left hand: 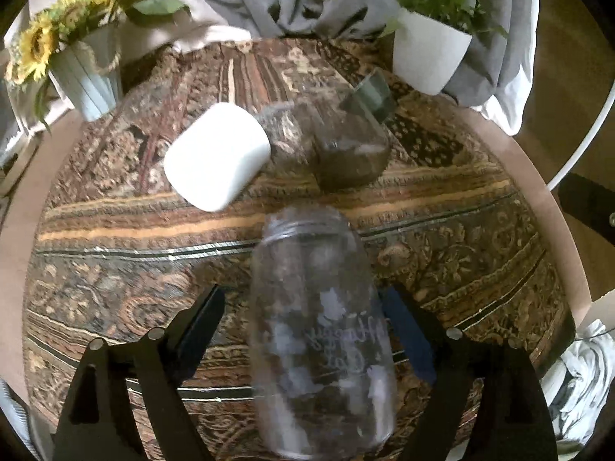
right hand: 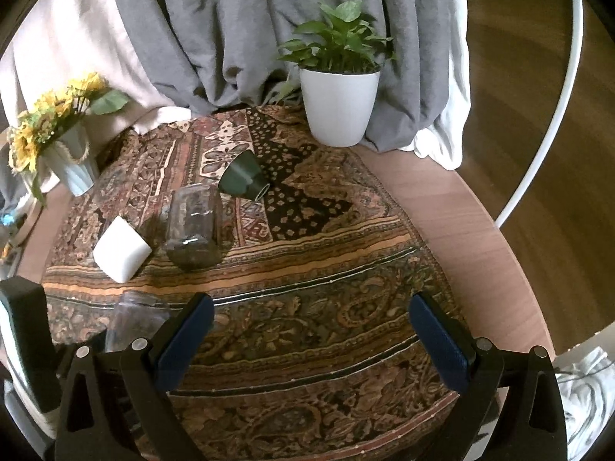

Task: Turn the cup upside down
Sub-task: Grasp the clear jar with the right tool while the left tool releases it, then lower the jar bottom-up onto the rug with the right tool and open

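A clear glass jar cup point(left hand: 319, 326) with etched writing stands mouth-down between my left gripper's point(left hand: 307, 319) open fingers, which do not touch it. It shows at the left edge in the right wrist view point(right hand: 134, 319). Farther back stand a second clear glass point(left hand: 346, 150) point(right hand: 194, 226) and a white cup point(left hand: 217, 155) point(right hand: 121, 249). A dark green cup point(left hand: 369, 96) point(right hand: 244, 178) lies tilted behind them. My right gripper point(right hand: 311, 330) is open and empty above the patterned cloth point(right hand: 326, 269).
A white pot with a green plant point(right hand: 338, 103) stands at the back right. A pail of sunflowers point(right hand: 65, 150) stands at the back left. Grey fabric point(right hand: 230, 38) hangs behind. The round wooden table edge point(right hand: 480, 230) curves on the right.
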A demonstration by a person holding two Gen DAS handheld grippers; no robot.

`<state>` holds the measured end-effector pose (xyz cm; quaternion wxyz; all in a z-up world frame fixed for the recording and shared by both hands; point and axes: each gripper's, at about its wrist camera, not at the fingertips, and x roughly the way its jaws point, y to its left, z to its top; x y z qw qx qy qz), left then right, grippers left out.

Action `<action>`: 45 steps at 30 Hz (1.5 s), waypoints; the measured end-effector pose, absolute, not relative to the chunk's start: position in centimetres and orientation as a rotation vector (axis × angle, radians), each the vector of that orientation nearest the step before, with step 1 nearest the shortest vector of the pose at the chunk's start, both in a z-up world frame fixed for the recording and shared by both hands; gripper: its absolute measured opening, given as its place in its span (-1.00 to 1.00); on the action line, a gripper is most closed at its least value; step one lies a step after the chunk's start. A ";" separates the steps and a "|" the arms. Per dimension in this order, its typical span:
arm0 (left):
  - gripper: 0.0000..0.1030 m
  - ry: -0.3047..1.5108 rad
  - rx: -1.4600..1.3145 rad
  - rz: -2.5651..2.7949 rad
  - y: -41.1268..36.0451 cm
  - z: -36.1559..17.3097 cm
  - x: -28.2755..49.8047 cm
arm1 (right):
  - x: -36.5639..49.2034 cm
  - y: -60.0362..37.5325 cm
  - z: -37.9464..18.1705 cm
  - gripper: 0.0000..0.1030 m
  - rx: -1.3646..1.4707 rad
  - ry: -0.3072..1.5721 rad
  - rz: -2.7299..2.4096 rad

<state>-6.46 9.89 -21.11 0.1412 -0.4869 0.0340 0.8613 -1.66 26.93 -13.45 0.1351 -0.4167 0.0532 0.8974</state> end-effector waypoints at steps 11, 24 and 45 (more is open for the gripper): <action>0.85 0.158 -1.297 2.665 5.7 -14.8 -5.5 | -0.8 24.8 -10.3 0.98 -1.148 0.209 2.633; 1.00 0.100 -1.263 2.898 -1.7 -11.1 -3.1 | -0.4 19.4 -11.0 0.98 -1.301 0.276 2.686; 1.00 0.179 -1.521 2.761 -4.5 -17.5 -3.7 | -1.5 13.5 -20.8 0.59 -1.730 0.301 2.582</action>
